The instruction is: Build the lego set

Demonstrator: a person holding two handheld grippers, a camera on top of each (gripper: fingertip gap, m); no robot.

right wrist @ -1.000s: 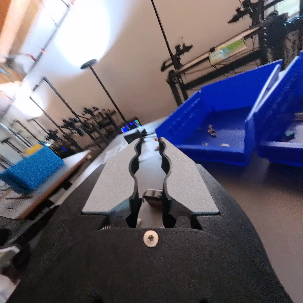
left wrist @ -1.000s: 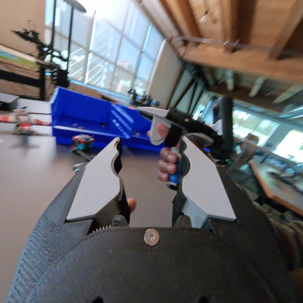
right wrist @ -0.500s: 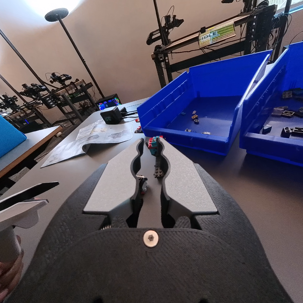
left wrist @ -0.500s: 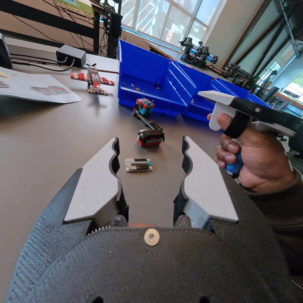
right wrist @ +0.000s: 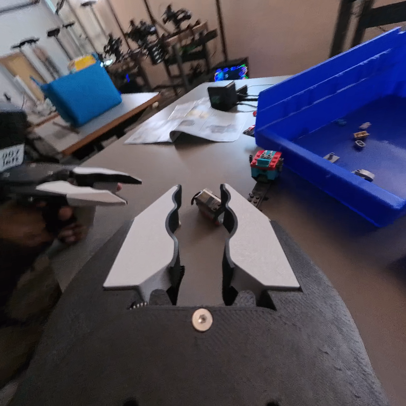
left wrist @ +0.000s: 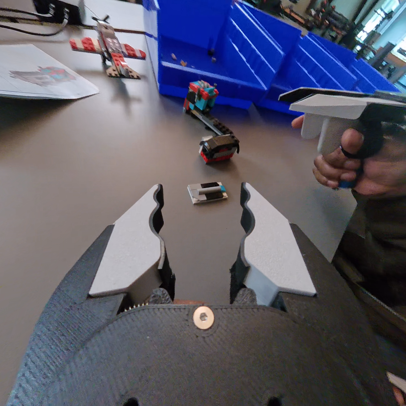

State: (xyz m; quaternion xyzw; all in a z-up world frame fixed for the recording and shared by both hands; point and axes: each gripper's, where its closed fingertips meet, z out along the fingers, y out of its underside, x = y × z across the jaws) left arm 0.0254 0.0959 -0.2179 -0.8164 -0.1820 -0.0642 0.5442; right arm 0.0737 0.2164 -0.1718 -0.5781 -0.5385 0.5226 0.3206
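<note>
My left gripper (left wrist: 201,186) is open and empty, low over the grey table (left wrist: 87,164). A small flat grey and black brick piece (left wrist: 207,193) with a teal tip lies on the table just past its fingertips, touching neither. Beyond it lies a black and red brick block (left wrist: 218,147). My right gripper (right wrist: 200,189) is open; that block (right wrist: 207,204) shows on the table between its tips, close to the right finger, not gripped. The right gripper (left wrist: 285,102) also shows in the left wrist view, held in a hand off to the right of the block. The left gripper (right wrist: 133,192) shows in the right wrist view.
A long black plate strip (left wrist: 211,123) runs to a red and teal brick block (left wrist: 202,96) in front of blue bins (left wrist: 219,44) with loose pieces. A red and white brick plane (left wrist: 109,48), an open booklet (right wrist: 193,125) and a black adapter (right wrist: 222,96) lie farther back.
Both views have swung down onto the table. My left gripper has moved closer to the flat piece, still open. My right gripper's jaws have opened wider and now frame the black and red block.
</note>
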